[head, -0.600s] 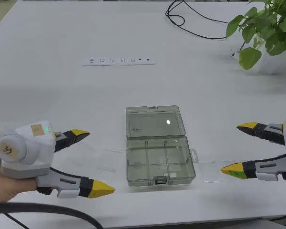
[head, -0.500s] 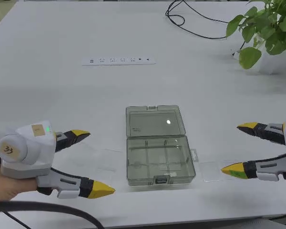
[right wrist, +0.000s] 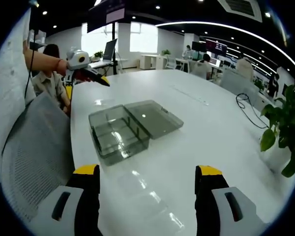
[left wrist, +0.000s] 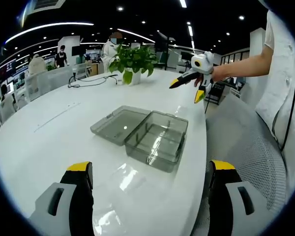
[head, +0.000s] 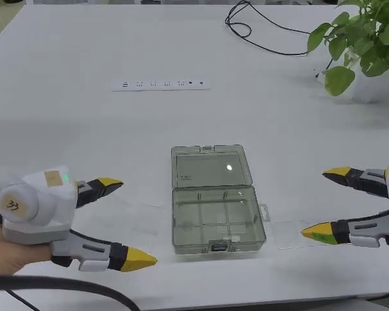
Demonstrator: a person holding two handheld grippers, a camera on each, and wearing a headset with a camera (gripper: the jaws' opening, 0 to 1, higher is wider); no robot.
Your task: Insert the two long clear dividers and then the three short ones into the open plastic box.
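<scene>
The open plastic box (head: 214, 220) sat near the middle of the white table (head: 84, 129), towards its near edge, with its lid (head: 211, 166) folded flat on the far side. A faint grid of lines crossed its inside; whether those were seated dividers could not be told.

The left gripper (head: 124, 222) hovered above the table left of the box, jaws spread wide and holding nothing. A clear divider (left wrist: 123, 179) lay flat on the table between the box and that gripper, and in the left gripper view it showed in the gap between the jaws.

The right gripper (head: 327, 202) hung to the right of the box, also wide open and empty. Another clear piece (head: 285, 233) lay flat just beside the box's right wall, close to the nearer jaw tip. How many pieces made up either clear patch could not be told.

Farther off lay a white power strip (head: 161, 84), a black cable (head: 266, 35), and a leafy plant (head: 366, 39) at the far right.
</scene>
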